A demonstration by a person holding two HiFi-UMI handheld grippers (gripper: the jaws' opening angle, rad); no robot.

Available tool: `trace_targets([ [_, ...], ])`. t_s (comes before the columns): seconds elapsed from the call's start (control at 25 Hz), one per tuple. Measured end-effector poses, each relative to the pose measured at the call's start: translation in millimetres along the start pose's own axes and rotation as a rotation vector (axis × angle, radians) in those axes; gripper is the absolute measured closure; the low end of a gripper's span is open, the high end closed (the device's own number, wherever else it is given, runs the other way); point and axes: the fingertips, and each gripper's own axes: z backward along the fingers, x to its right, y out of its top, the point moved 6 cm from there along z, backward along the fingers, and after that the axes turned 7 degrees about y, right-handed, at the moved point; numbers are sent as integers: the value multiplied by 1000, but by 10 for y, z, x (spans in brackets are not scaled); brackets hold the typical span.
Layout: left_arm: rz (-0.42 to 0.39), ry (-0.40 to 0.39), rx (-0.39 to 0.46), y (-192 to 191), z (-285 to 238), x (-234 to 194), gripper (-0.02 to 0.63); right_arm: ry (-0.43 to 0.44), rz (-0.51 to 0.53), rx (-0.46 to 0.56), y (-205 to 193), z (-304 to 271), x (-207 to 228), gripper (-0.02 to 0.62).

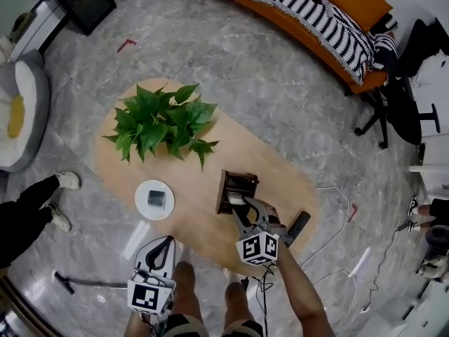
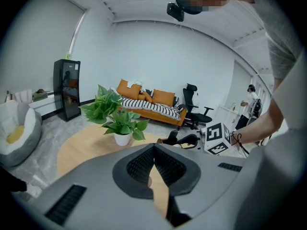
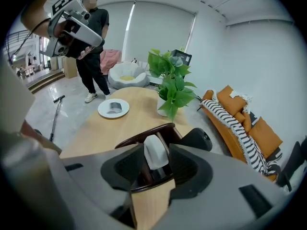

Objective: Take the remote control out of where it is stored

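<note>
Pale grey remote control [image 3: 156, 152] stands on end in a dark wooden holder [image 3: 125, 143], its rounded top rising above the holder's rim. The holder sits on the near half of an oval wooden table [image 1: 189, 216], towards the edge closest to the person.

Right gripper [image 3: 155, 147] points down at the holder with its jaws apart. The top of the remote control stands between them, and the pads do not appear to press on it. In the head view the same gripper [image 1: 245, 209] overlaps the near side of the holder [image 1: 238, 182].

Just right of the holder, a black oblong object [image 1: 298, 227] lies flat on the table.

Left gripper [image 2: 154, 147] has its jaws closed, tips meeting, with nothing between them. It hangs off the table's near-left edge [image 1: 165, 243], well apart from the holder.

Farther out on the table are a white plate [image 1: 140, 201] carrying a small grey item, and behind it a leafy green plant [image 1: 161, 121] in a white pot.

Beyond the table stand an orange sofa [image 1: 330, 12] with a striped throw and a black office chair [image 1: 400, 104].
</note>
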Motion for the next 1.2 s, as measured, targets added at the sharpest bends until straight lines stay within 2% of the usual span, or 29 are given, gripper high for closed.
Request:
trace_targets([
  [0.52, 21, 2, -7, -82, 9, -125, 600, 17, 78, -83, -13, -204, -6, 451],
  [0.76, 20, 5, -3, -81, 13, -111, 600, 9, 103, -88, -34, -176, -14, 476],
  [1.2, 4, -8, 6, -6, 49, -4, 600, 20, 126, -81, -4, -30, -5, 480],
])
